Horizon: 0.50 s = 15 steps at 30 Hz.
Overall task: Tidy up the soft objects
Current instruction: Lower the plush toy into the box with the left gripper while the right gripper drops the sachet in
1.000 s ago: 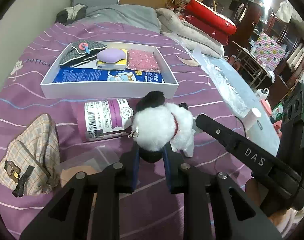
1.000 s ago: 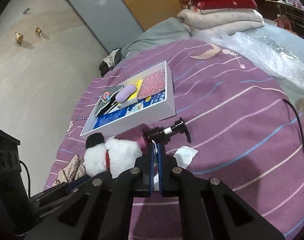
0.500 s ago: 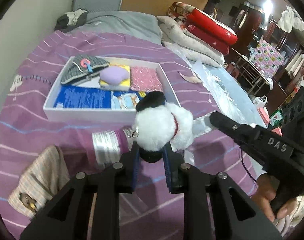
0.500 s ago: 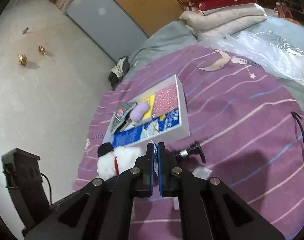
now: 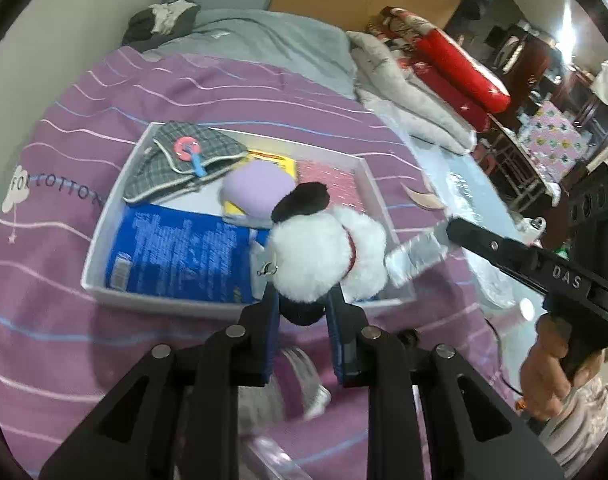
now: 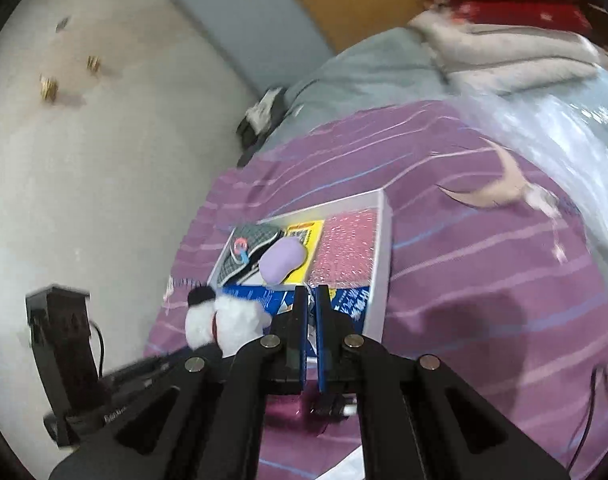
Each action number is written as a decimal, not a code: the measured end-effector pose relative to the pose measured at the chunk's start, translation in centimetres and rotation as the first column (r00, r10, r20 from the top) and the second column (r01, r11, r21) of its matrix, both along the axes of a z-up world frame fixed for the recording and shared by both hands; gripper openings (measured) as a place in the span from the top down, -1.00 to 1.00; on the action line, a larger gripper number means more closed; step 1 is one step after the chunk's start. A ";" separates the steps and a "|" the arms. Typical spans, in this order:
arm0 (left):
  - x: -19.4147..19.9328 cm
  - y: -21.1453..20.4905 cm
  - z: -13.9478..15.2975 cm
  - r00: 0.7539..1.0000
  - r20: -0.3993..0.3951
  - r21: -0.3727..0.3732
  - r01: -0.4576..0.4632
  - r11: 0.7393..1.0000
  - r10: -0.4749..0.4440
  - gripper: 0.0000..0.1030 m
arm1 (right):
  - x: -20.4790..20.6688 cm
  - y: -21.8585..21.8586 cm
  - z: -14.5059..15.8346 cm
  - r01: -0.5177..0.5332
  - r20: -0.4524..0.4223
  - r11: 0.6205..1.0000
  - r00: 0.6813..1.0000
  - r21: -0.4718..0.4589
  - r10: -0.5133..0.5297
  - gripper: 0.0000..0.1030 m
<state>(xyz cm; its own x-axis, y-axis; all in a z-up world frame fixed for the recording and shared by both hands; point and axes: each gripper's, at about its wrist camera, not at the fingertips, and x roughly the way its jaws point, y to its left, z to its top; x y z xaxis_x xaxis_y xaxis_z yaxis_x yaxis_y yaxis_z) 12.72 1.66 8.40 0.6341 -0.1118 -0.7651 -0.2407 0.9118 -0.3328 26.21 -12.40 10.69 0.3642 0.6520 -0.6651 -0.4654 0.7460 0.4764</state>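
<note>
A purple striped bed cover (image 5: 84, 320) carries a shallow white tray (image 5: 104, 216). In the tray lie a blue packet (image 5: 176, 252), a grey checked pouch (image 5: 184, 160) at the far left corner, a pink sequin pad (image 6: 343, 244) at the far right, and a lilac cushion (image 5: 256, 192) between them. The left gripper (image 5: 302, 312), angled down over the tray's near rim, has its jaws clamped on a white plush dog (image 5: 323, 256). The right gripper (image 6: 311, 308), its handle in a hand (image 5: 543, 372), points down at the tray, jaws pinching a white tissue (image 5: 415, 256) beside the dog.

Plush dog's (image 5: 323, 256) dark underside hidden
</note>
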 end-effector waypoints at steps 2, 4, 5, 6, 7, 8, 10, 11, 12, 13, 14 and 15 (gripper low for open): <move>0.2 1.1 0.0 1.000 -0.005 0.009 -0.027 1.000 0.027 0.54 | 1.1 0.9 -0.5 -0.069 -0.032 0.997 0.997 -0.035 0.068 0.96; -0.2 2.6 0.2 0.998 0.003 0.002 -0.066 0.998 0.066 0.54 | 1.7 1.7 -0.9 -0.127 -0.049 0.988 0.991 -0.089 0.123 0.96; -0.3 3.4 0.2 0.997 0.006 -0.004 -0.080 0.997 0.081 0.54 | 2.1 2.0 -0.9 -0.166 -0.053 0.979 0.986 -0.120 0.160 0.96; -0.5 4.0 0.2 0.996 0.005 -0.012 -0.094 0.995 0.094 0.54 | 2.2 2.2 -0.9 -0.188 -0.057 0.973 0.982 -0.132 0.181 0.96; -0.5 4.6 0.1 0.995 -0.003 -0.019 -0.104 0.994 0.104 0.54 | 2.6 2.4 -0.9 -0.226 -0.069 0.963 0.974 -0.148 0.218 0.96; -0.4 5.0 -0.2 0.994 -0.021 -0.025 -0.109 0.994 0.109 0.54 | 2.8 2.6 -0.9 -0.256 -0.080 0.954 0.966 -0.156 0.246 0.96; 0.1 5.2 -0.6 0.994 -0.039 -0.034 -0.100 0.994 0.099 0.54 | 3.7 3.3 -1.0 -0.319 -0.099 0.929 0.947 -0.187 0.305 0.96; 0.4 5.0 -0.8 0.995 -0.047 -0.034 -0.088 0.996 0.086 0.54 | 4.0 3.8 -1.1 -0.342 -0.106 0.916 0.939 -0.211 0.326 0.96; 0.6 4.6 -1.0 0.996 -0.058 -0.027 -0.074 0.997 0.073 0.54 | 4.4 4.4 -1.3 -0.375 -0.121 0.892 0.927 -0.251 0.356 0.96; 0.9 4.1 -1.3 0.996 -0.071 -0.010 -0.058 0.998 0.057 0.54 | 4.6 4.8 -1.4 -0.397 -0.131 0.873 0.918 -0.283 0.375 0.96; 1.1 3.7 -1.5 0.996 -0.079 0.004 -0.044 0.999 0.044 0.54 | 4.7 5.2 -1.5 -0.419 -0.142 0.854 0.908 -0.310 0.394 0.96; 1.4 3.1 -1.7 0.996 -0.088 0.022 -0.027 0.999 0.029 0.54 | 4.8 5.9 -1.8 -0.453 -0.174 0.811 0.891 -0.369 0.419 0.96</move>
<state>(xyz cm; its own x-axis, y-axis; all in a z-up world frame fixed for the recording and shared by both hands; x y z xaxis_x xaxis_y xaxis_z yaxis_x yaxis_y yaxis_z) 14.12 4.80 6.70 0.5665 -0.0784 -0.8203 -0.2942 0.9106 -0.2903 31.00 -6.55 8.91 0.0383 0.4102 -0.9112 -0.7594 0.6046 0.2403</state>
